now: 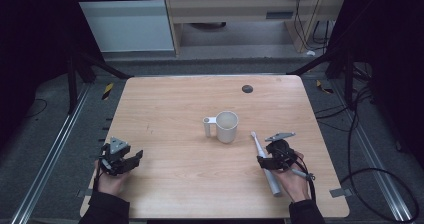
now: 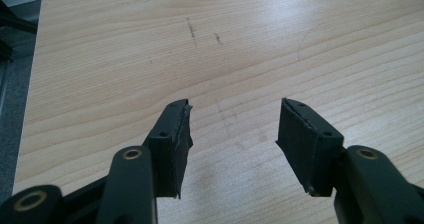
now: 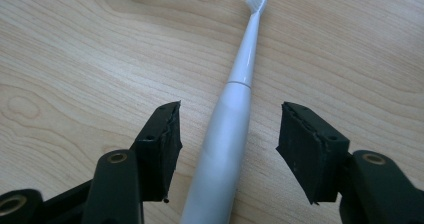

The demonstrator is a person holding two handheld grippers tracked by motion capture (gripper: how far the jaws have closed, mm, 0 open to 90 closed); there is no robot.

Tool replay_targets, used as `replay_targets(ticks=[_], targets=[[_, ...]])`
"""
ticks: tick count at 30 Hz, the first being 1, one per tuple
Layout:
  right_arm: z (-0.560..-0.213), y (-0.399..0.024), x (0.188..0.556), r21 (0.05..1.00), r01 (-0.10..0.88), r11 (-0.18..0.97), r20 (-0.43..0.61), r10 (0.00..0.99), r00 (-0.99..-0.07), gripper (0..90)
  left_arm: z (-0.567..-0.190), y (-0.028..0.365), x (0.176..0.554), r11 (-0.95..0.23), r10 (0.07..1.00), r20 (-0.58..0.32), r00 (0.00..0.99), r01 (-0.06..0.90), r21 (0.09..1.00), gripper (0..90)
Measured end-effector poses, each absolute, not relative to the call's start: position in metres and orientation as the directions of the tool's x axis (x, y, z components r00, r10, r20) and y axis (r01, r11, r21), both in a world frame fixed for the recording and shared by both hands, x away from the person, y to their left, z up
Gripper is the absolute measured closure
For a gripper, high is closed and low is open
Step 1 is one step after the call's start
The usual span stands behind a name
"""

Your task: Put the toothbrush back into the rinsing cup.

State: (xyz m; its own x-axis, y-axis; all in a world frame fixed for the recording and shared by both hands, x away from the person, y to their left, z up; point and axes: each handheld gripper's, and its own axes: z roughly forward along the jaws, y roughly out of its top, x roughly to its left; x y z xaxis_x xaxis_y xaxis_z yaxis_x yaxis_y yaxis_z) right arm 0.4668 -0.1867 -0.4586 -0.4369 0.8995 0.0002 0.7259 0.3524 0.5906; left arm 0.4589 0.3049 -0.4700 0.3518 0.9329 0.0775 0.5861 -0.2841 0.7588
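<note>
Near the tabletop's [image 1: 165,104] right edge, the right gripper [image 3: 227,134] straddles the toothbrush [image 3: 235,99], jaws apart, pads clear of it. Near the left edge, the left gripper [image 2: 232,134] rests level, jaws wide and empty.

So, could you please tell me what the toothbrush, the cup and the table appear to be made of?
Toothbrush: probably plastic, smooth white with a soft sheen, and a seam where the neck joins the handle.
Cup: matte off-white, plastic or ceramic; cannot tell which.
Table: wood or wood-look laminate, pale with visible grain lines.
</note>
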Motion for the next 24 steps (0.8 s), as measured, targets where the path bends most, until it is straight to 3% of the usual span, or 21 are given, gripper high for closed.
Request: replay_targets(ticks=[24], targets=[[-0.472,-0.176,0.486,0.513,0.779,0.360,-0.001,0.908,-0.419,49.6,-0.471,0.305,0.460,-0.291,0.931,0.079,0.357,0.591,0.752,45.9]])
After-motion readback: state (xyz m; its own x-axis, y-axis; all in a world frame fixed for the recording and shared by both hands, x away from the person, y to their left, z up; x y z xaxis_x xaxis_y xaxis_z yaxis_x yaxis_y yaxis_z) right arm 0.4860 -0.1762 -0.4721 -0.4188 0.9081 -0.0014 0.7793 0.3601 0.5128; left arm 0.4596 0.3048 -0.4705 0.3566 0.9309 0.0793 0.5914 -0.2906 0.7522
